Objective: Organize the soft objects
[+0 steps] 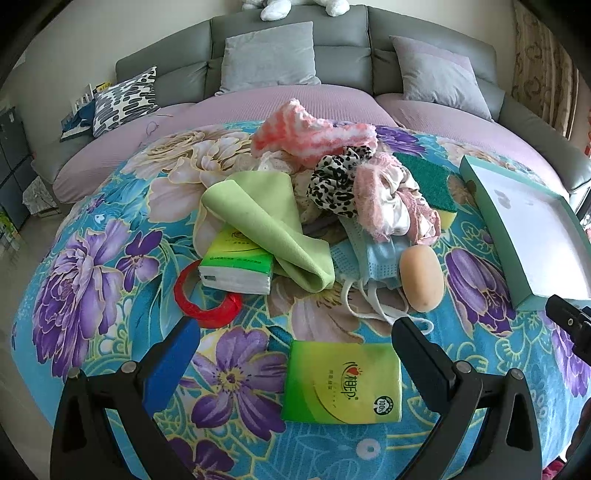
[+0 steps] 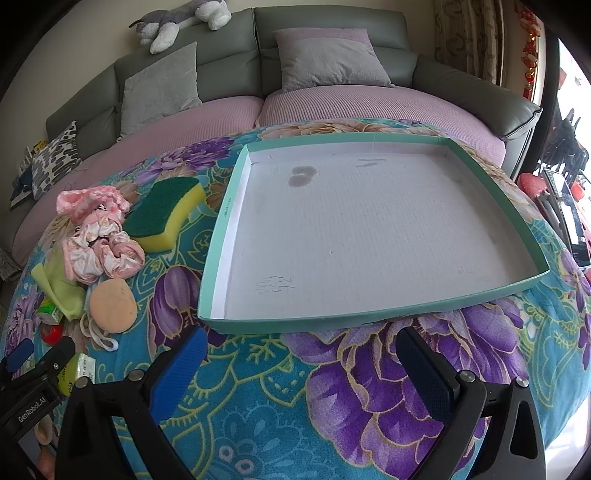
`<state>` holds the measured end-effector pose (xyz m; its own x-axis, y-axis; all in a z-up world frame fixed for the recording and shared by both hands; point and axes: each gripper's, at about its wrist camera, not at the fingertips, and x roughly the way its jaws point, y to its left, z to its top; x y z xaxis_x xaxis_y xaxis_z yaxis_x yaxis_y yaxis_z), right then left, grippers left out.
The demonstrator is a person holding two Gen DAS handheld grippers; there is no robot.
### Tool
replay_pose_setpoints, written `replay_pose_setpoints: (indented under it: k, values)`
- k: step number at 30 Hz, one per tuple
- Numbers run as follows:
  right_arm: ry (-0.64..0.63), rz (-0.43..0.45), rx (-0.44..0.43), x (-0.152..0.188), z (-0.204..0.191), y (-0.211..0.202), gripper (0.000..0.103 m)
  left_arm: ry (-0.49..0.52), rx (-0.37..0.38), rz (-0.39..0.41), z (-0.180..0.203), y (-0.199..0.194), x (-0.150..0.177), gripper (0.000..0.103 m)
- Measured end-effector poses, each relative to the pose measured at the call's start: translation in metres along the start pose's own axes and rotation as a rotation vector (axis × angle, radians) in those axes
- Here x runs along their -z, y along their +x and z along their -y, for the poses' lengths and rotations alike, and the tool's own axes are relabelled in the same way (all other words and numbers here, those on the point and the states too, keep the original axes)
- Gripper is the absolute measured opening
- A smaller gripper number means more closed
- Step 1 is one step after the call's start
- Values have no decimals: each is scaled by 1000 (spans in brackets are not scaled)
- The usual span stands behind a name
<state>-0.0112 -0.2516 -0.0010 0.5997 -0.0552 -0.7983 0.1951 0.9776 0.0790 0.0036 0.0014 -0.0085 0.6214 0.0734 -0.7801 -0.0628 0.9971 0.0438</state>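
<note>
1. A grey sofa (image 1: 288,55) spans the far side, from ten to two o'clock, its back built of padded panels.
2. Mauve seat covers (image 2: 369,103) lie over its cushions.
3. Two plain grey pillows (image 1: 269,55) lean against the backrest at twelve and one o'clock.
4. A black-and-white patterned pillow (image 1: 123,101) sits at ten o'clock on the sofa's end.
5. A grey-and-white plush animal (image 2: 181,18) sprawls along the top of the backrest at eleven o'clock.
6. The wall (image 1: 110,26) behind is pale cream.
7. A patterned beige curtain (image 2: 469,33) hangs at one o'clock.
8. Bright daylight (image 2: 574,74) enters at three o'clock.
9. Pale floor (image 1: 14,258) shows at nine o'clock.
</note>
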Motion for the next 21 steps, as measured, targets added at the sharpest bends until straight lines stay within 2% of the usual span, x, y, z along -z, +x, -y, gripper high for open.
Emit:
replay_pose_setpoints:
  k: [21]
  values:
    - [-1, -1, 1, 0, 0, 0, 103, -5, -18, -7, -4, 2, 0, 103]
